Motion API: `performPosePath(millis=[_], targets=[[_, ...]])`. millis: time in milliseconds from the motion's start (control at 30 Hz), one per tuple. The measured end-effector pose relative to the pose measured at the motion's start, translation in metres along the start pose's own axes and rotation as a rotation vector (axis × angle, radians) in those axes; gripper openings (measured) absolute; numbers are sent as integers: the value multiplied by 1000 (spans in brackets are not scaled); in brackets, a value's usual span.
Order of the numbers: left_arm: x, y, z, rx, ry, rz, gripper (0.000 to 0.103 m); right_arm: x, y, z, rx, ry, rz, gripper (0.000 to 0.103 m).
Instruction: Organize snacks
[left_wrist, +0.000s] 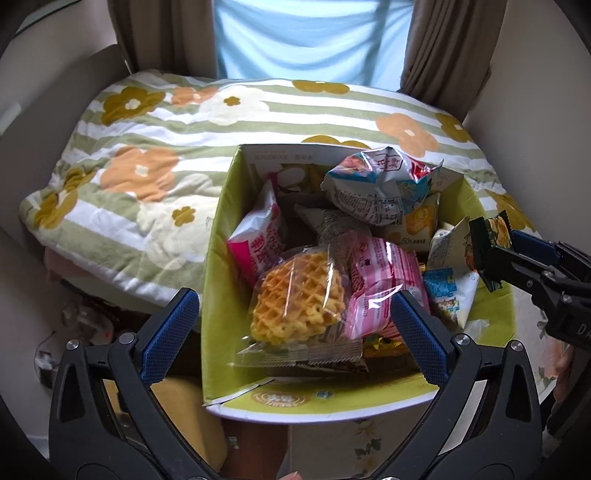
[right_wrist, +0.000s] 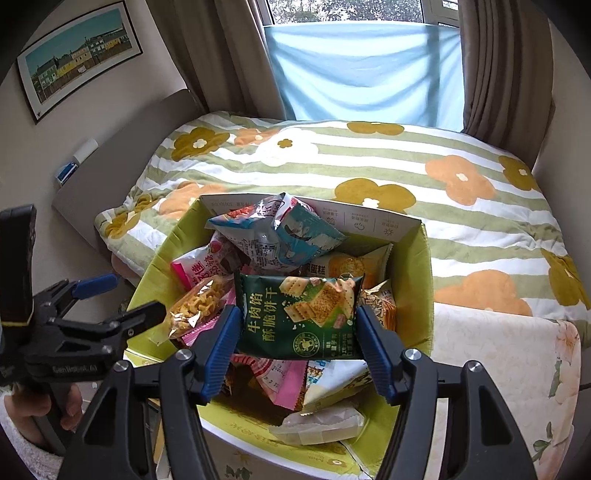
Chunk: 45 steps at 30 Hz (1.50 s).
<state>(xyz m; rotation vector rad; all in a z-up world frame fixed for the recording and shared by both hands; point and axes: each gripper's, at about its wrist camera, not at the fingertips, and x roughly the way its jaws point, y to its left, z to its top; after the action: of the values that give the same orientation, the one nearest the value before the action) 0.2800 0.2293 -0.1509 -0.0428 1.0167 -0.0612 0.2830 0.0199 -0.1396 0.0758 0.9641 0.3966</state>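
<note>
Left gripper (left_wrist: 295, 328) hangs with its jaws spread wide and nothing between its pads, the clear-wrapped waffle snack (left_wrist: 299, 301) lying just beyond them on the heap inside the green box (left_wrist: 218, 236). Further right, the right gripper (right_wrist: 297, 328) has the dark green cracker packet (right_wrist: 301, 317) upright between its blue pads (right_wrist: 221, 343), both touching the packet's side edges, above the box's contents
</note>
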Motion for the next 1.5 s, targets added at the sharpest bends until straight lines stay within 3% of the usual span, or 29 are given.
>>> performPosePath(millis=[33, 67, 100, 133, 400, 600, 800, 967, 1200, 1400, 1500], targets=[[-1, 1, -2, 1, 3, 2, 103, 1, -1, 0, 9, 8, 6, 71], [-1, 1, -4, 1, 4, 3, 103, 1, -1, -1, 9, 4, -1, 88], [-1, 2, -5, 1, 5, 6, 103, -1, 0, -3, 6, -8, -12, 99], [-2, 2, -7, 3, 8, 8, 103, -3, 0, -5, 3, -20, -25, 100], [-5, 1, -11, 13, 8, -12, 103, -10, -5, -17, 47, -21, -95, 100], [-25, -8, -9, 32, -45, -20, 103, -32, -2, -18, 38, -66, -124, 100], [-76, -30, -9, 44, -151, -24, 103, -84, -3, -22, 23, -171, -150, 100], [-135, -64, -18, 57, -273, -22, 103, -155, -12, -32, -9, -287, -190, 100], [-216, -115, -58, 28, -445, -18, 103, -245, -30, -69, -31, -405, -288, 100], [-253, -152, -106, 43, -511, -2, 103, -290, -44, -117, -16, -462, -358, 101], [-261, -165, -127, 39, -517, 6, 103, -303, -53, -138, 15, -461, -351, 102]])
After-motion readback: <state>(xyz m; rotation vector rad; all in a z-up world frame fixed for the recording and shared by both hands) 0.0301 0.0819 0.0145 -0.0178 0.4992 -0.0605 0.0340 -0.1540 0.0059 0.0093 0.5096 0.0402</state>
